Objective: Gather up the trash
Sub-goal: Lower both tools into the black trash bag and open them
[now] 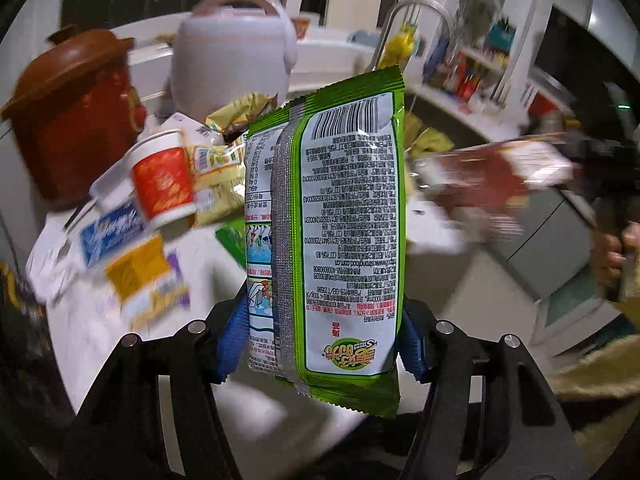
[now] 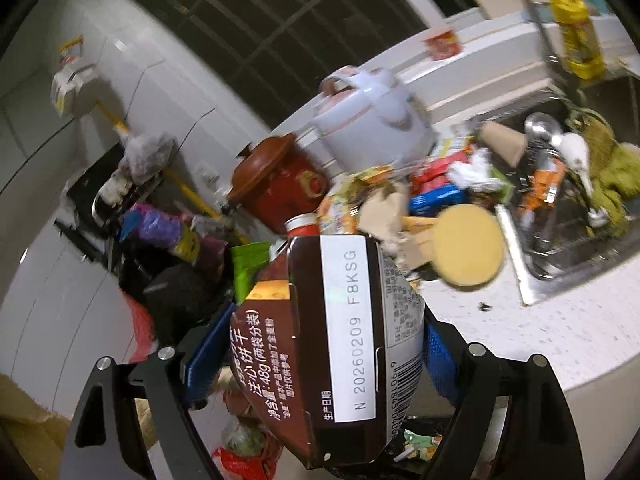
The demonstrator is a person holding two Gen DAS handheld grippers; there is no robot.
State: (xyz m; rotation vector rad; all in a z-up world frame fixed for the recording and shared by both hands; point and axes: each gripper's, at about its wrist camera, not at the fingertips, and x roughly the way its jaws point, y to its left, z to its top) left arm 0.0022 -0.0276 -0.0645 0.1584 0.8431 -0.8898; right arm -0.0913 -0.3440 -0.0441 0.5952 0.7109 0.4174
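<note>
Both claws carry trash above the cluttered counter [image 2: 560, 332].

The left gripper [image 1: 316, 340] is clamped on a green snack bag [image 1: 344, 240]; the right gripper [image 2: 320, 356] is clamped on a brown biscuit box [image 2: 320, 344], near the sink [image 2: 516, 256].

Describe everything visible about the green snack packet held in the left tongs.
The green snack packet is a flat, glossy plastic pouch with green borders and a white back panel of dense printed text, a barcode near its far end and a silvery centre seam running lengthwise. It looks empty or nearly so, slightly creased. It is held lifted above the counter, pointing away from the camera, clamped near its lower end between the blue pads of the left tongs. Nothing else touches it.
</note>
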